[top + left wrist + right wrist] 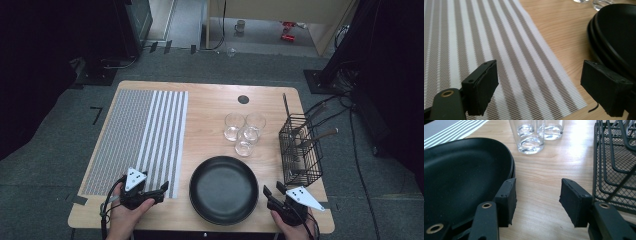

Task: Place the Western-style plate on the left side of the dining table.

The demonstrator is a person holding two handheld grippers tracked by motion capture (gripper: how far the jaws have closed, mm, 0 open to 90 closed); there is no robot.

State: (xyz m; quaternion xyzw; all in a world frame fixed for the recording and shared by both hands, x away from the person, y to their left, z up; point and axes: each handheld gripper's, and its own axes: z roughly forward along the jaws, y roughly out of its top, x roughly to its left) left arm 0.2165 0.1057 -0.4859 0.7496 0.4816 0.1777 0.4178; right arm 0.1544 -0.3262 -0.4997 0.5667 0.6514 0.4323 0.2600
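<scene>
A black plate (223, 189) lies near the wooden table's (210, 100) front edge; its rim looks layered, like a stack (616, 32). My left gripper (162, 192) is held at the front left, over the corner of a striped placemat (140, 140), jaws wide open and empty (539, 75). My right gripper (273, 190) is held at the front right, between the plate (461, 175) and a wire basket (616, 157). Its jaws (537, 192) stand apart over bare wood with nothing between them.
Three clear glasses (244, 132) stand clustered behind the plate. The black wire basket (300, 150) at the right edge holds several utensils with handles sticking out. A dark round hole (243, 99) sits near the table's far edge.
</scene>
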